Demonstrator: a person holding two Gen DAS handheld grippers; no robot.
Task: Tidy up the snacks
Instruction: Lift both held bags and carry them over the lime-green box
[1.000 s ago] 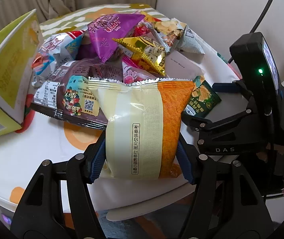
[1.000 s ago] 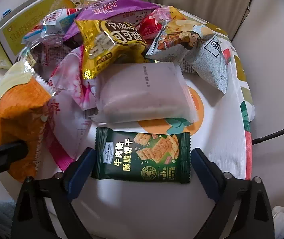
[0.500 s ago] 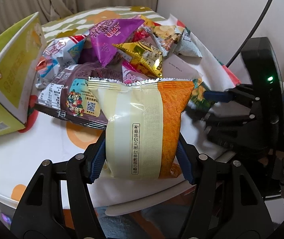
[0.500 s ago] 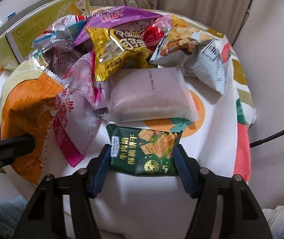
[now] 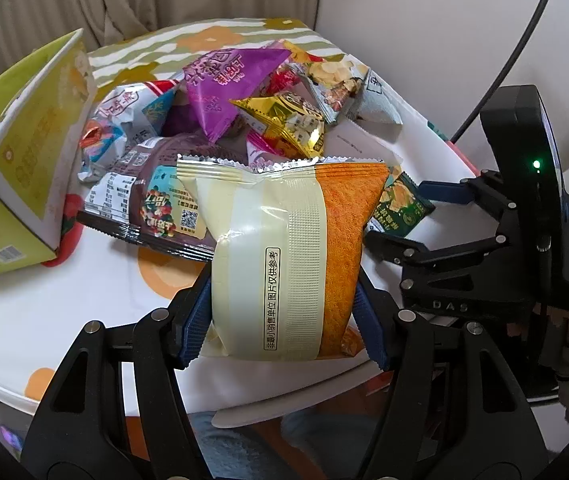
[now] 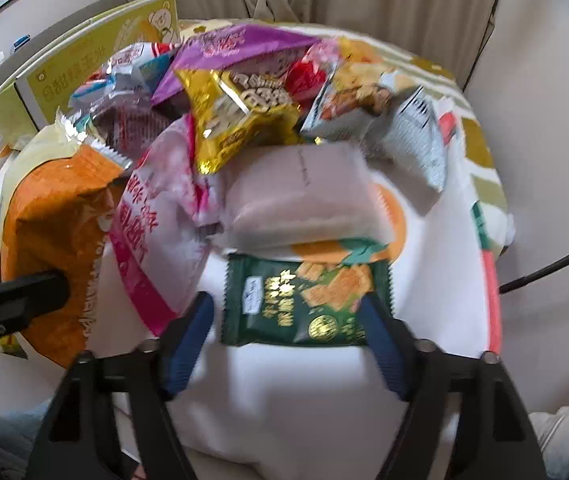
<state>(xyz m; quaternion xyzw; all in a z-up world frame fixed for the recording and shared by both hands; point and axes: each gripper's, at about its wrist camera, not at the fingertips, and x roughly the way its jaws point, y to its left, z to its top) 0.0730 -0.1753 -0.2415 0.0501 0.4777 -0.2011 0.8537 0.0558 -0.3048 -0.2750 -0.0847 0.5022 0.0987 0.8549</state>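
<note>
Two grips: our left gripper [image 5: 282,312] is clamped on the orange-and-cream packet [image 5: 284,256], raised over the table's near edge.
Right gripper [image 6: 290,328]: pinches the green cracker packet [image 6: 304,304] near the table's [image 6: 436,280] front edge.
Care: we squeeze lightly, lifting clear of the pile.

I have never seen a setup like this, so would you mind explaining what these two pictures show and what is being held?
A person holds one pair of two-finger tongs in each hand; a camera on each looks forward along its fingers, giving the two pictures. The left tongs clamp a cream-and-orange crinkly snack bag. The right tongs are closed around a small dark green cracker packet. Behind lies a pile of snacks on a round table with a flowered cloth, including a purple foil bag and a gold foil bag, beside a yellow-green cardboard box.
</note>
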